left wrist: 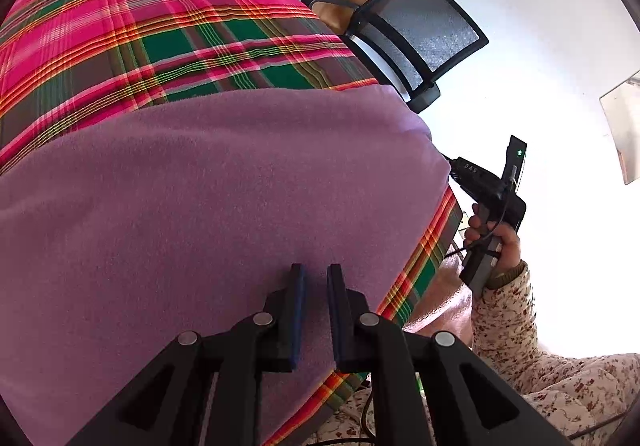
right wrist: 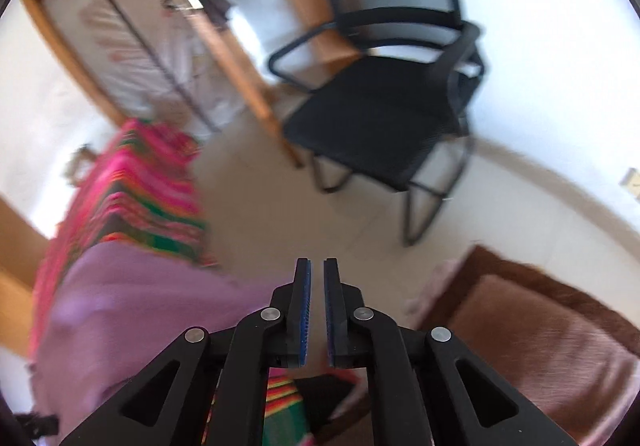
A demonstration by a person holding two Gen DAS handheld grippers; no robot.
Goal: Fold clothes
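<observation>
Your left gripper (left wrist: 316, 278) hangs just over the purple garment (left wrist: 208, 186), jaws narrowly apart with nothing pinched. That one garment lies spread on the plaid cloth (left wrist: 160, 26). Your right gripper (right wrist: 316, 274) points past the cloth's edge, its jaws a thin slit, empty. One black chair (right wrist: 380, 114) stands beyond, blurred like the cabinet (right wrist: 132, 30).
</observation>
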